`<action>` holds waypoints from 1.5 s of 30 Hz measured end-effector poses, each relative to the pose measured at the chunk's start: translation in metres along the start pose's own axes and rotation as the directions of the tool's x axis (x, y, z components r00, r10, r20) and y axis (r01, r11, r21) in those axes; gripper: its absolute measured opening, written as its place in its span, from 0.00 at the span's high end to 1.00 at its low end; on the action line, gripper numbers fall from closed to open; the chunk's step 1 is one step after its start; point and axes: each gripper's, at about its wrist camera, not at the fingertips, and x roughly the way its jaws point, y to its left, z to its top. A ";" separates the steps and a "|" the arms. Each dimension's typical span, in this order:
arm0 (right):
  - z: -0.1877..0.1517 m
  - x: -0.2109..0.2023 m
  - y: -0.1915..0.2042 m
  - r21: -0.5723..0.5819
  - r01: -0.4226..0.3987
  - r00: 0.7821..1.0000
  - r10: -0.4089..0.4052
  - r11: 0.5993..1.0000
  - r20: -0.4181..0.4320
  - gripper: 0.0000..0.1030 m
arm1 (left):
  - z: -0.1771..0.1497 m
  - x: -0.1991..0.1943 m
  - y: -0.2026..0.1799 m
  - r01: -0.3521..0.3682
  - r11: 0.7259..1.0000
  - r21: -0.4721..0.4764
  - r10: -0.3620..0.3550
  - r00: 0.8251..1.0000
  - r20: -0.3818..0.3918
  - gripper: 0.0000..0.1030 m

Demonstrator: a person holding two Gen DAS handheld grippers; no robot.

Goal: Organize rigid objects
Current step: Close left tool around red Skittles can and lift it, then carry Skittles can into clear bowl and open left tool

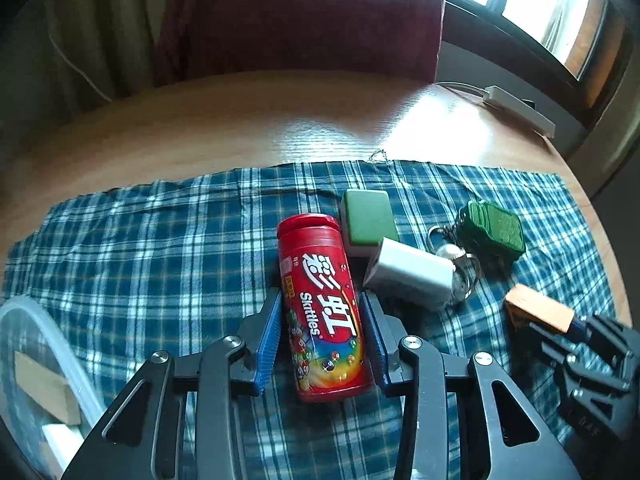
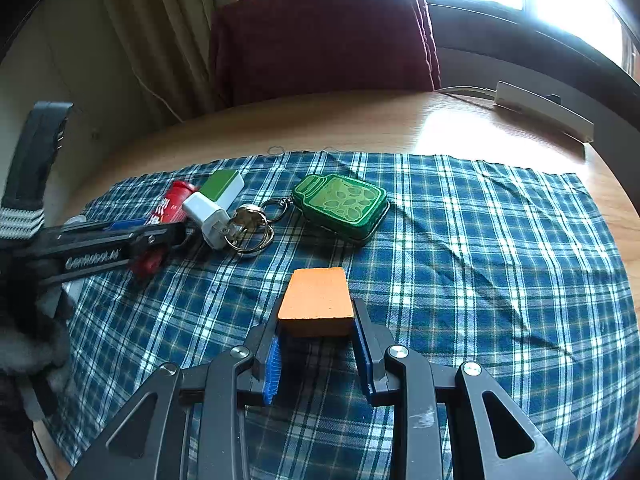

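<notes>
1. In the left wrist view, our left claw point(image 1: 322, 344) is closed onto a red Skittles tube point(image 1: 320, 308), its blue pads pressing both sides of the tube, which lies lengthwise on the blue plaid cloth point(image 1: 160, 248).
2. Just beyond the tube sit a green mahjong tile point(image 1: 366, 218) and a white charger point(image 1: 410, 274), touching each other; the charger leans against the tile's near edge. A metal key ring point(image 1: 460, 276) links to a green jar-shaped keychain point(image 1: 494, 232) further right.
3. At the left edge we see a clear round container point(image 1: 36, 360) with a wooden block inside.
4. In the right wrist view, our right claw point(image 2: 316, 336) grips an orange wooden block point(image 2: 318, 300) between its pads, held just above the cloth.
5. Ahead lies the green keychain, well apart from the block. The wooden tabletop point(image 2: 360, 128) carries a white power strip point(image 2: 544, 114) near the window.
</notes>
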 end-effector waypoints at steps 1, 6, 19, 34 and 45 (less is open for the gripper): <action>0.000 0.001 0.001 0.000 0.001 1.000 -0.001 1.000 0.000 0.69 | -0.005 -0.005 -0.001 -0.006 1.000 0.006 0.006 1.000 0.016 0.64; 0.001 0.002 -0.001 0.018 0.003 1.000 -0.003 1.000 0.002 0.69 | -0.023 -0.038 -0.007 -0.004 1.000 0.007 0.003 0.992 0.124 0.68; -0.005 -0.005 -0.002 0.012 0.029 0.999 -0.030 0.999 0.020 0.69 | -0.074 -0.100 0.036 0.045 0.993 -0.105 -0.016 0.966 0.257 0.70; -0.010 -0.008 0.000 0.026 0.036 0.999 -0.036 0.999 0.019 0.69 | -0.067 -0.060 0.003 -0.003 0.999 -0.047 0.010 0.987 0.159 0.59; -0.010 -0.009 0.001 0.020 0.034 0.999 -0.034 0.999 0.018 0.69 | -0.066 -0.033 0.002 -0.009 0.999 -0.052 0.014 0.995 0.097 0.65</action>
